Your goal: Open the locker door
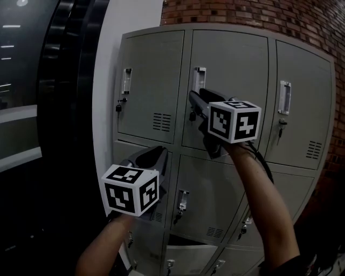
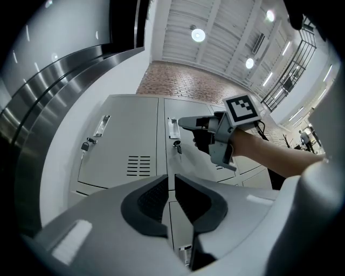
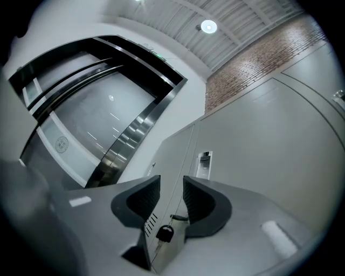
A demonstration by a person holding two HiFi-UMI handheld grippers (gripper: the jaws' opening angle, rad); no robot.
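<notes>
The grey locker bank fills the head view. Its top middle door (image 1: 229, 81) is closed, with a recessed metal handle (image 1: 199, 80) and a key (image 1: 192, 115) hanging in the lock below. My right gripper (image 1: 192, 97) points at that door's left edge, between handle and key. In the right gripper view it (image 3: 171, 186) is open, with only the door seam, the handle (image 3: 204, 164) and the key (image 3: 164, 233) showing beyond the gap. My left gripper (image 1: 160, 152) hovers lower left, before the middle row. Its jaws (image 2: 168, 180) stand a narrow slit apart, holding nothing.
The top left door (image 1: 151, 81) and top right door (image 1: 302, 108) carry similar handles and keys. A brick wall (image 1: 259, 16) rises above the lockers. A white column edge (image 1: 108, 81) and dark glass (image 1: 43, 108) lie to the left. Lower rows of lockers (image 1: 205, 205) continue beneath.
</notes>
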